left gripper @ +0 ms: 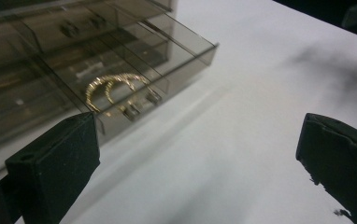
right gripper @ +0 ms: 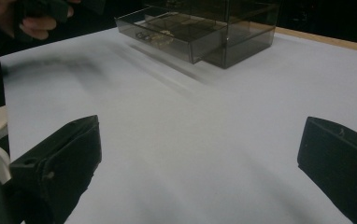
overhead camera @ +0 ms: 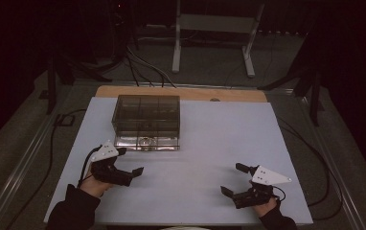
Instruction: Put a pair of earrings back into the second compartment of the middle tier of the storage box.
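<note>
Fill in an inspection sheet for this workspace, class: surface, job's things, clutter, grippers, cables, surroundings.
Surface: white table top, wooden edge at the far side.
Job's things: smoky clear drawer box, its bottom drawer pulled out; gold hoop earrings lie inside it.
Clutter: nothing seen.
Grippers: left gripper open, near the drawer; right gripper open, apart from the box; both hold nothing.
Cables: black cables on the floor behind the table.
Surroundings: dark room, white metal stand behind.

The drawer box (overhead camera: pixel 146 120) is showing glossy smoked clear plastic, the rings (left gripper: pixel 109 88) are gleaming gold metal — the table sheet (overhead camera: pixel 210 143) is looking matt white.
</note>
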Tool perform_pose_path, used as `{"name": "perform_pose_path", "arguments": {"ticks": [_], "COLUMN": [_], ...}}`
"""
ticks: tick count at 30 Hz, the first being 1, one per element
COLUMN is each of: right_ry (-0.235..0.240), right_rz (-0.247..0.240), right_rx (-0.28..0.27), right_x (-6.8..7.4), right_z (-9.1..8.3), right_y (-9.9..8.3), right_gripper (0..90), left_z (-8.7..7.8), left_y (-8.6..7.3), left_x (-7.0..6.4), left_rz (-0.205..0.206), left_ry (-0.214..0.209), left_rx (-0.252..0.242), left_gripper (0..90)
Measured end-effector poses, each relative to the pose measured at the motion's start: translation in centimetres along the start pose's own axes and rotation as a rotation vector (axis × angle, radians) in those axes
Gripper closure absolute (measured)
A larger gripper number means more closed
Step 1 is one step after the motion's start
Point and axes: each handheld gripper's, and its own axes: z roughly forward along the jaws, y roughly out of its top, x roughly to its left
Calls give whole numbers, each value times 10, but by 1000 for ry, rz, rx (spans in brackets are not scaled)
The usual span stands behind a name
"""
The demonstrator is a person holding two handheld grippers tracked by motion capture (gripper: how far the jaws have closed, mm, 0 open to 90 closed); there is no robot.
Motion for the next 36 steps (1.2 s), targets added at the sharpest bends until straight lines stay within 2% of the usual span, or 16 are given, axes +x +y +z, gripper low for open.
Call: {"name": "perform_pose_path", "arguments": {"ticks": [2,6,9,16,18,23,27,30,36], "right_ry": [-1,1,0,0,1,0,-1,-2,-1], "right_rz": [-3,-2,-5,-5,-3,-2,-7,-5,-5], "right_rx": [-2,3,1,5,3,4,4,3,4], "right_x": [0,0,0,0,0,0,0,0,0], "right_z": [0,0,0,1,0,0,1,0,0], "right_y": [0,0,0,0,0,0,0,0,0], "right_gripper": [0,0,0,0,0,0,0,0,0], "left_z": [0,-2,-5,-15,-17,-21,-24,-27,-29], "left_y": [-6,-15,-21,-27,-31,-39,-44,-48,-58], "left_x": [1,4,5,8,10,11,11,13,12], "left_rz": [-2,-18,-16,-23,-40,-49,-56,-69,-85], "left_ry": [-17,-11,9,25,19,21,58,61,60], "left_rx": [-4,-22,-36,-43,-53,-68,-69,-72,-38], "left_gripper": [6,6,6,6,6,6,6,6,6]}}
